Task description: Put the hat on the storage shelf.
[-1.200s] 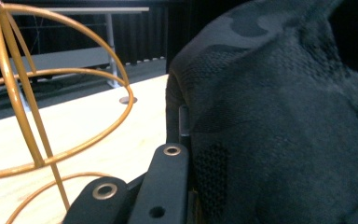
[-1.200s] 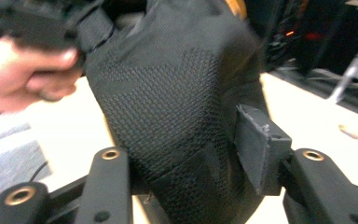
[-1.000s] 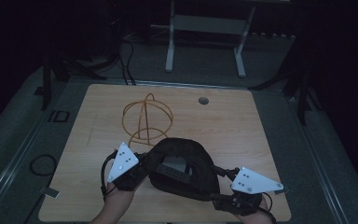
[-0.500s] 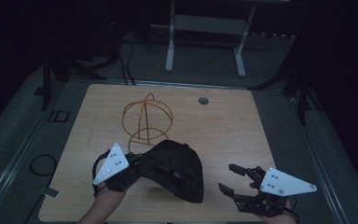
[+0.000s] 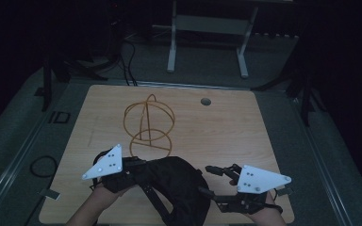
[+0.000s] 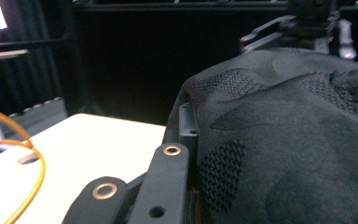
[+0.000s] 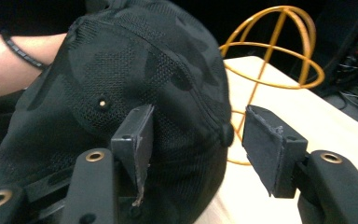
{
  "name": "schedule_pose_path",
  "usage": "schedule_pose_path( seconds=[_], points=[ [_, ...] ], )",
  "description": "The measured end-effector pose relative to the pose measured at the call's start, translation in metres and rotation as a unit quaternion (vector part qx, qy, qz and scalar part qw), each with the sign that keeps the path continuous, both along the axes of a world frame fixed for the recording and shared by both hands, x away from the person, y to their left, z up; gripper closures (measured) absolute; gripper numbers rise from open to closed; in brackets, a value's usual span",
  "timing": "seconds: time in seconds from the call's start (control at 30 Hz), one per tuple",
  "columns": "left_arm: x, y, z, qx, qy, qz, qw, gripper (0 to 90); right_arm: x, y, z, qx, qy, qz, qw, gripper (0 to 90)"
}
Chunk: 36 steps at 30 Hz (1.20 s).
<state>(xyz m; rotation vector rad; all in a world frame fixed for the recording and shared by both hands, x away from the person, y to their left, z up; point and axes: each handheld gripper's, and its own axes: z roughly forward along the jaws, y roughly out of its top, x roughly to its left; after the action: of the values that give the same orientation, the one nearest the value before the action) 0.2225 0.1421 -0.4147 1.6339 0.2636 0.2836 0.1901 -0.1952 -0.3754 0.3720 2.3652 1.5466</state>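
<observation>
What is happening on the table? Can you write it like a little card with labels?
Thing in hand: black cap, dark mesh fabric
Left claw: shut on the cap's edge, holding it up off the table
Right claw: jaws apart, just been closing, beside the cap but not pinching it
Stand: orange wire stand, round hoops, upright behind the cap, nothing on it
Table: light wood, with a small round hole near the far edge
Room: dark around the table

Pale wooden table (image 5: 226,132), orange wire stand (image 5: 148,125), black cap (image 5: 179,188)
</observation>
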Motion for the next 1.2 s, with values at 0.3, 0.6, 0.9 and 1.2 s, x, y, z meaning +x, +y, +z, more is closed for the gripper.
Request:
schedule_pose_path(
  seconds=[0.3,0.6,0.9,1.2],
  points=[
    [0.003,-0.005,0.005,0.004,0.0,-0.019,0.9998,88.9,0.001,0.015,0.001,-0.005,-0.011,0.03,0.9995,50.4],
    [0.006,-0.007,0.006,-0.002,0.008,-0.02,0.9998,88.9,0.003,0.023,0.002,-0.012,-0.024,0.045,0.9986,71.2],
    [0.011,-0.005,0.006,-0.004,0.022,-0.005,0.9997,88.6,0.005,0.022,0.003,0.013,-0.015,0.034,0.9992,88.2],
    [0.013,-0.006,0.007,0.018,0.027,0.026,0.9991,78.8,0.008,0.015,0.008,0.033,-0.01,0.029,0.999,88.3]
  ],
)
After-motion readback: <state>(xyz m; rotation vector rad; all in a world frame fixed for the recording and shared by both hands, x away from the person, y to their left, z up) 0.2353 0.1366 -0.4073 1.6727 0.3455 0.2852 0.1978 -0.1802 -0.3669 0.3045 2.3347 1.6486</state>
